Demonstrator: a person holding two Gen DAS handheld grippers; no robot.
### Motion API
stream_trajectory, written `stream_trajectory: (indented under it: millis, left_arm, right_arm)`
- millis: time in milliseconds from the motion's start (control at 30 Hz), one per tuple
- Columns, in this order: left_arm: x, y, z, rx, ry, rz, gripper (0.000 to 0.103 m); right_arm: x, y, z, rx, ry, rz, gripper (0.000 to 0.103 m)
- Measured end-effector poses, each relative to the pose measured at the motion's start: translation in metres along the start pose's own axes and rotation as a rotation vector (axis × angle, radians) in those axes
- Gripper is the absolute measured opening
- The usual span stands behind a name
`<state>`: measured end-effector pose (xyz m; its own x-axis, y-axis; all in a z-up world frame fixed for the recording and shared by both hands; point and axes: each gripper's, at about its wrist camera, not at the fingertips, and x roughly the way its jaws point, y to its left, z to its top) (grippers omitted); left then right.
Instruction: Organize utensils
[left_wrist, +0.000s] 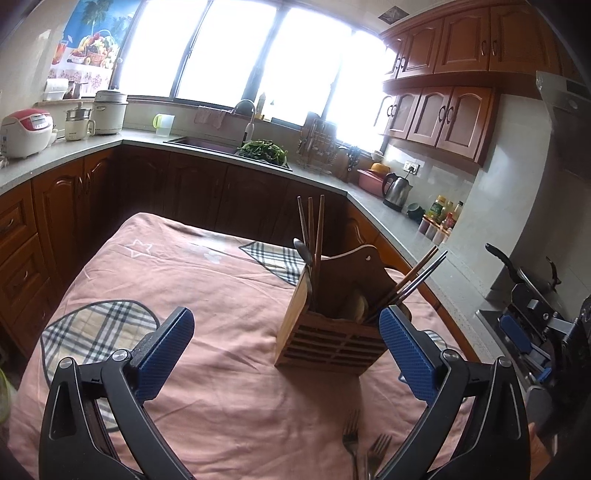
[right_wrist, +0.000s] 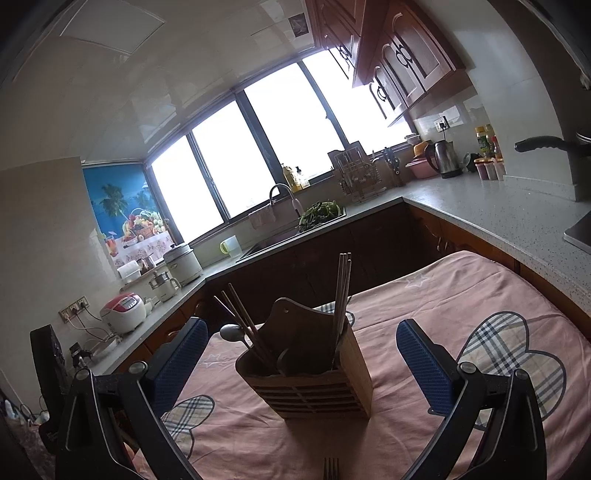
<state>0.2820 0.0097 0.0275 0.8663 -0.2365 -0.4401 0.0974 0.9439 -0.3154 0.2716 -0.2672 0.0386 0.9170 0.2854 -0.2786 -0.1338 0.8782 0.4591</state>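
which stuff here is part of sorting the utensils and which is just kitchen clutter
Job: wooden utensil holder, chopsticks and spoon standing in it, two forks lying on the pink cloth, both open grippers, left gripper, right gripper.

Clutter: kettle, rice cooker, greens by the sink.

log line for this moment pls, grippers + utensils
left gripper open, empty | right gripper open, empty | wooden holder upright on pink cloth, holds chopsticks, spoon | two forks on cloth

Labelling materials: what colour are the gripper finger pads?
Blue, textured pads; clearest in the right wrist view.
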Motion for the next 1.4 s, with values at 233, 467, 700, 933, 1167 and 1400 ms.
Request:
stream_trajectory:
  millis: [233,467,700,933,1167,1400]
  left_arm:
    - [-0.027,0.003,-0.012,-0.02,0.001,0.0,0.103]
    - [-0.045,0.002,-0.021,-0.007,0.004,0.022,0.103]
    - [-0.063,0.0,-0.031,0.005,-0.001,0.051,0.103]
    - [-0.08,-0.005,-0.038,0.037,-0.004,0.08,0.103]
    - [-0.106,-0.008,-0.048,0.048,-0.022,0.096,0.103]
    - [-0.136,-0.006,-0.074,0.042,-0.022,0.091,0.103]
  right_arm:
    - [-0.022,0.008,-0.009,0.002,0.003,0.003,0.103]
    - [-0.038,0.007,-0.02,0.017,0.014,0.002,0.103]
    - [-0.056,0.007,-0.027,0.021,0.011,0.005,0.103]
    - [-0.069,0.011,-0.035,0.022,0.022,0.026,0.103]
    - [-0.088,0.019,-0.044,-0.006,0.025,0.036,0.103]
    - [-0.117,0.035,-0.056,-0.12,0.015,0.01,0.103]
